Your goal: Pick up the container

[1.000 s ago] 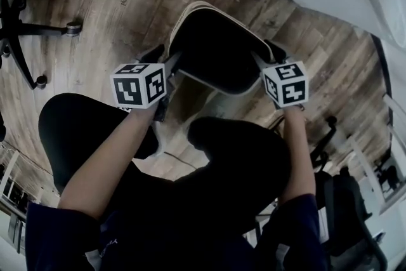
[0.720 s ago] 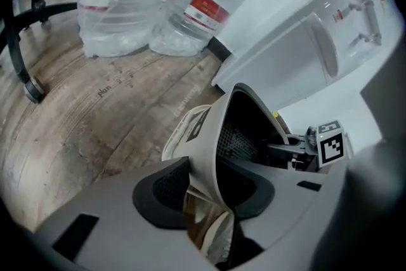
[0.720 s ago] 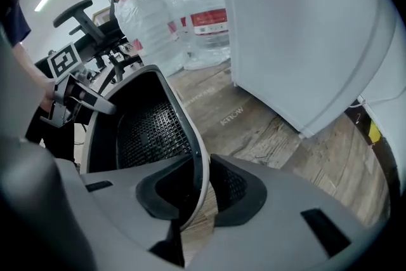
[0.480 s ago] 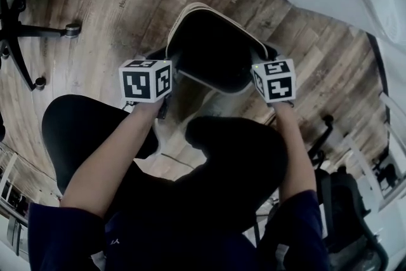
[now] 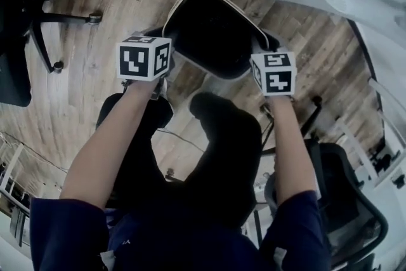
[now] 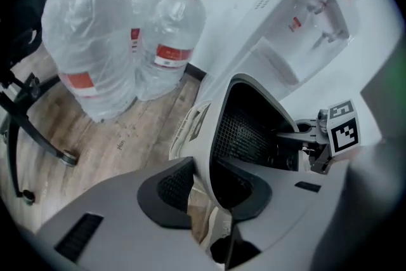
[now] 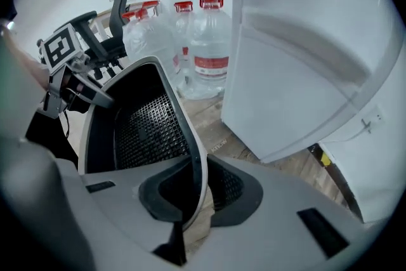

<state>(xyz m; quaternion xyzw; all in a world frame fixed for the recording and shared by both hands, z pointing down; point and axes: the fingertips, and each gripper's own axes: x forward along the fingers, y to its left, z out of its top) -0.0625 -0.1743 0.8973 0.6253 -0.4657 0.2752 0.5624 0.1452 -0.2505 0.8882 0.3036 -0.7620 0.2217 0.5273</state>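
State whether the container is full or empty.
Empty, as far as shows: inside the container there is only bare black mesh wall.

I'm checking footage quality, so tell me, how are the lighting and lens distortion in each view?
Head view: dim overall, the container inside reads solid black, and the floor planks bend. Left gripper view: strong fisheye, dark corners, bottles well lit. Right gripper view: same fisheye, the white unit nearly washed out, left edge smeared.
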